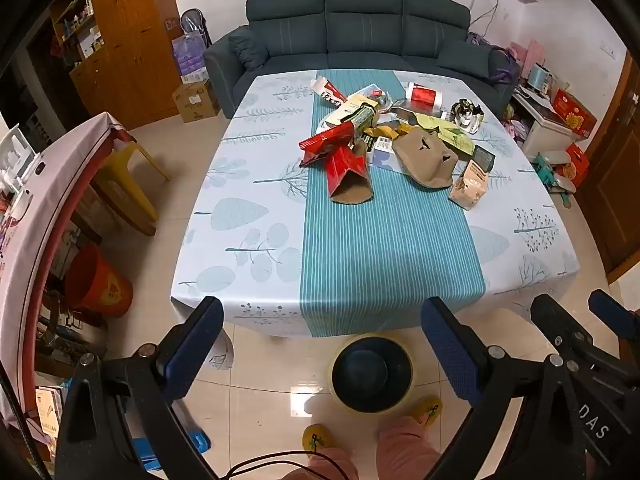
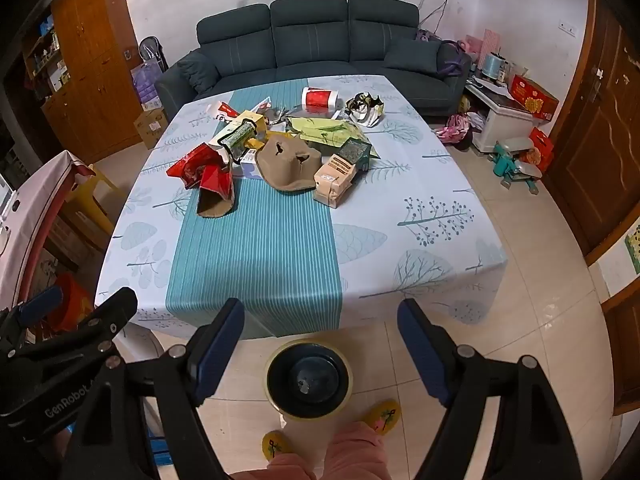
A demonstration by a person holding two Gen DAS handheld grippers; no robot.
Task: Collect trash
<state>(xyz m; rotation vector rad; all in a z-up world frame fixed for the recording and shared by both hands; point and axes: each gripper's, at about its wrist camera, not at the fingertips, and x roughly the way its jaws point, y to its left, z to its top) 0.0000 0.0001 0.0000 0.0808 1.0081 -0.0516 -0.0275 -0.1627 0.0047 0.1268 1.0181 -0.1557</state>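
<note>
Both claws are spread wide w/ nothing between the pads: left gripper [image 1: 322, 344] and right gripper [image 2: 320, 346] hover off the near edge of the table [image 1: 256, 248], above a round bin [image 1: 370, 376] on the floor just in front of the person's yellow slippers [image 2: 383, 416]. The trash sits in one heap at about 12 o'clock across the table, well apart from both grippers, so nothing is collected yet & the step in hand looks like the first reach. Nearest pieces: the red wrapper w/ brown inside [image 1: 349, 178] at roughly 11 o'clock in the left view, the flattened brown paper bag [image 2: 290, 166] in the middle, and the beige snack pouch [image 2: 334, 184] at approx 1 o'clock in the right view. Suggest: take front-edge items first, one per gripper — left for the red wrapper, right for the pouch — so arms don't cross. Come in low, pads straddling a raised fold or an edge, since flat foil & paper likely slip or crumple. Avoid dragging the tablecloth [image 2: 420, 216]; it looks thin and could bunch. The red-and-white cup [image 2: 320, 98] and other far pieces are probably best left till the front clears. Drop each piece straight into the bin below.
</note>
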